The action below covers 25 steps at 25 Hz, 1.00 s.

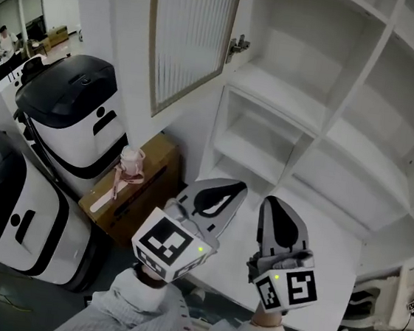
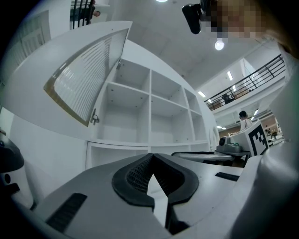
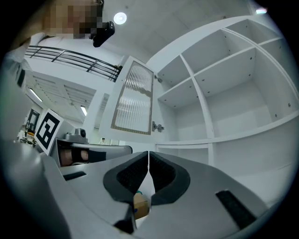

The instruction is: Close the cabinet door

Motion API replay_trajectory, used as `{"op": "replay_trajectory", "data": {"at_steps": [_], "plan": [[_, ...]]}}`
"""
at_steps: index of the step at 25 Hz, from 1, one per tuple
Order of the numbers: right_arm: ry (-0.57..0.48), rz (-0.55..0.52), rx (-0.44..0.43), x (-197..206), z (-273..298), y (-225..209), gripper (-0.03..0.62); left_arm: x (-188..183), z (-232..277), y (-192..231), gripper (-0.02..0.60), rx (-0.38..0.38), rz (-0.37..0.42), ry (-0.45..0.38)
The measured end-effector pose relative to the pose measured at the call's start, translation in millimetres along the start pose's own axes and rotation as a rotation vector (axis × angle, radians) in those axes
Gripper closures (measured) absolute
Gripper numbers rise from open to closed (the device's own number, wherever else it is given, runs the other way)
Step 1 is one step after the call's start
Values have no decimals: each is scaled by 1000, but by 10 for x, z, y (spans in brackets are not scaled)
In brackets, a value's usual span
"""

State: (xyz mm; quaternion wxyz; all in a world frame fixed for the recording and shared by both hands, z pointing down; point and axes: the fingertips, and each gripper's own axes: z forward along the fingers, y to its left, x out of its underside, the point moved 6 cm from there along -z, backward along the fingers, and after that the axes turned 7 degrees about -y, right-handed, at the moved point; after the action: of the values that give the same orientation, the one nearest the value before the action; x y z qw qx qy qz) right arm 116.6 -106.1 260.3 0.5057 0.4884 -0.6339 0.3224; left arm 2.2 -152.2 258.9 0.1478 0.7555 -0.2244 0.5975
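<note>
The white cabinet has bare shelves, and its door, framed around ribbed glass, stands swung open at the upper left. A metal hinge shows on the door's inner edge. My left gripper and right gripper sit side by side below the door, in front of the lower shelves, touching nothing. Both are shut and hold nothing. In the left gripper view the door hangs up and to the left of the left gripper. In the right gripper view the door stands above the right gripper.
Two white-and-black machines stand to the left of the cabinet. A cardboard box with a cup on it sits between them and the cabinet. A person is far off at the upper left.
</note>
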Motion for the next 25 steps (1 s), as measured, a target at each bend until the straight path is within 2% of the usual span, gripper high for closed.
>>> {"op": "replay_trajectory", "data": {"at_steps": [9,16,25], "plan": [[1,31,-87,74,19,-376,577,67,277,-117,571,-73,26,-2],[2,50,-148,49,168,-320,577,-63,252,-1,571,-127,49,-12],[-11,78,-173,97,336,-170,577,-139,45,208,571,-183,69,2]]}}
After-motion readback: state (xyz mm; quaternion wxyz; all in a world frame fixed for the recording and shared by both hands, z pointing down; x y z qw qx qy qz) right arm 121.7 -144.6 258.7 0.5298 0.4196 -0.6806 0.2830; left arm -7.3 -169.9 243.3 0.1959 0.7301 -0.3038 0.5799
